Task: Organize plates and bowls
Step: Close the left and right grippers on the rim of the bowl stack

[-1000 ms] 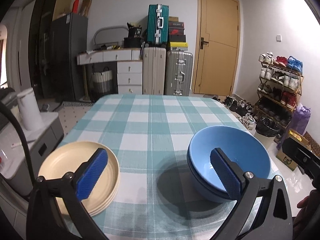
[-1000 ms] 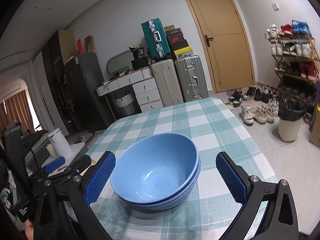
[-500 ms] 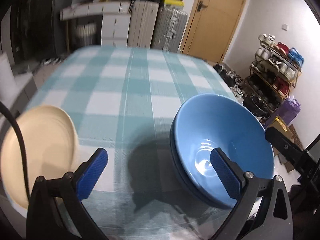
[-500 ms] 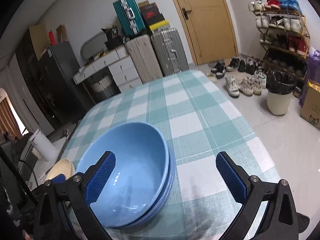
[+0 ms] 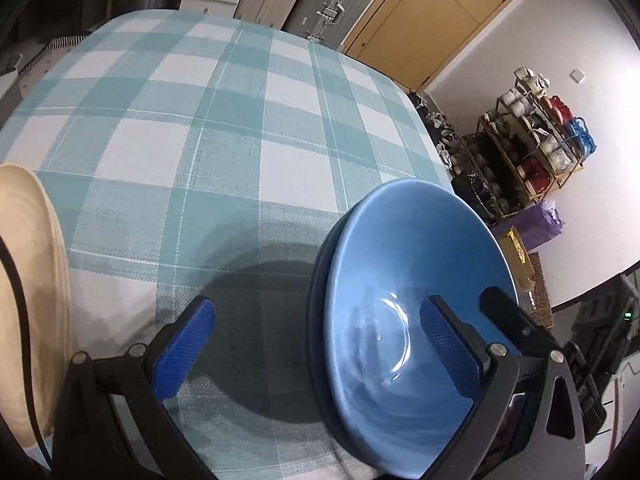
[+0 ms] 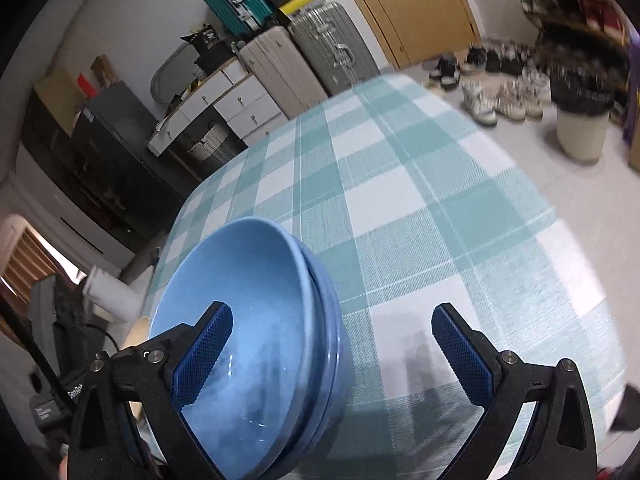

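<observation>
Wooden door [image 5: 436, 12]; suitcases [image 6: 304, 56]; seemingly shoe rack [image 5: 536, 148].

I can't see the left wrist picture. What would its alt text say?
Two nested blue bowls sit on a teal checked tablecloth, with the open left gripper straddling their near rim. Cream plates lie at the left edge; a door and shoe rack stand behind.

Left tongs [image 5: 316, 344] and right tongs [image 6: 340, 350] each have two black angular plastic arms tipped with textured blue pads, silver screws at the joints. A black cable [image 5: 18, 292] trails beside the left one.
</observation>
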The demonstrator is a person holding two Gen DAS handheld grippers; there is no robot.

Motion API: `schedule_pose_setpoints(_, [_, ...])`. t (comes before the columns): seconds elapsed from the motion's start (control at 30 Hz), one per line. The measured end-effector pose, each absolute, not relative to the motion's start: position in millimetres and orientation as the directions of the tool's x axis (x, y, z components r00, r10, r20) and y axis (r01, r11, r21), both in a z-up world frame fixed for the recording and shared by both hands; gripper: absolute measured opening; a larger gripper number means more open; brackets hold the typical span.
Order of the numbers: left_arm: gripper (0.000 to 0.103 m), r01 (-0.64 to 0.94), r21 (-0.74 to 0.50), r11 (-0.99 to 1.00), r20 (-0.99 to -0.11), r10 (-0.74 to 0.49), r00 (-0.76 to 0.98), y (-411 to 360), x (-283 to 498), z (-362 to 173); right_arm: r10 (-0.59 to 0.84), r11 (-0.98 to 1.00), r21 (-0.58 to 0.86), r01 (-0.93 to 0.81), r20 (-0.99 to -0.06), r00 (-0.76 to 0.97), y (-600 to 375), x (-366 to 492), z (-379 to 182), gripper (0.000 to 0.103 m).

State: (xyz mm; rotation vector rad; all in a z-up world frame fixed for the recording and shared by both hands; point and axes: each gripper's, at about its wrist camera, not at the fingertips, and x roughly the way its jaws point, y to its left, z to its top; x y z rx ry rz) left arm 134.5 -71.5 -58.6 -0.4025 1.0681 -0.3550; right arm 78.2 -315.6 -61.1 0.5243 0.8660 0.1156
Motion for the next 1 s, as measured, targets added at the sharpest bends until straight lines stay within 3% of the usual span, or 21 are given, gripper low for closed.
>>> schedule_pose_setpoints(0.2, [0.102, 0.089, -0.473, 0.876, -0.777, -0.463, 0.426, -72, 136, -60, 0.322, 0.859, 0.497, 0.122, -0.711, 0.626, -314, 83, -68, 0.089])
schedule_pose_setpoints(0.3, [0.101, 0.098, -0.465, 0.88, -0.78, -0.46, 0.425, -73, 136, -60, 0.367, 0.837, 0.535, 0.114, -0.704, 0.608, -314, 85, -73, 0.074])
schedule_pose_setpoints(0.33, [0.101, 0.097, -0.472, 0.876, -0.776, -0.465, 0.426, -72, 136, -60, 0.394, 0.823, 0.559, 0.104, -0.693, 0.603, -314, 85, -74, 0.06])
schedule_pose_setpoints(0.4, [0.1, 0.099, -0.493, 0.865, -0.767, -0.485, 0.421, -70, 137, -62, 0.402, 0.822, 0.562, 0.093, -0.689, 0.603, -313, 83, -73, 0.052])
schedule_pose_setpoints(0.5, [0.083, 0.099, -0.511, 0.854, -0.768, -0.505, 0.394, -71, 140, -67, 0.396, 0.826, 0.554, 0.105, -0.702, 0.592, -312, 84, -76, 0.051])
schedule_pose_setpoints(0.63, [0.073, 0.134, -0.506, 0.852, -0.773, -0.517, 0.369, -79, 138, -69, 0.411, 0.815, 0.568, 0.114, -0.706, 0.577, -312, 85, -80, 0.049])
schedule_pose_setpoints(0.8, [0.071, 0.119, -0.504, 0.855, -0.774, -0.509, 0.376, -75, 138, -69, 0.407, 0.823, 0.558, 0.107, -0.711, 0.574, -309, 86, -80, 0.048])
schedule_pose_setpoints(0.97, [0.058, 0.128, -0.507, 0.852, -0.768, -0.514, 0.382, -73, 136, -68, 0.418, 0.822, 0.561, 0.095, -0.709, 0.568, -307, 88, -81, 0.035])
schedule_pose_setpoints(1.0, [0.05, 0.136, -0.504, 0.853, -0.767, -0.515, 0.383, -73, 136, -67, 0.419, 0.822, 0.561, 0.094, -0.709, 0.568, -307, 88, -81, 0.033])
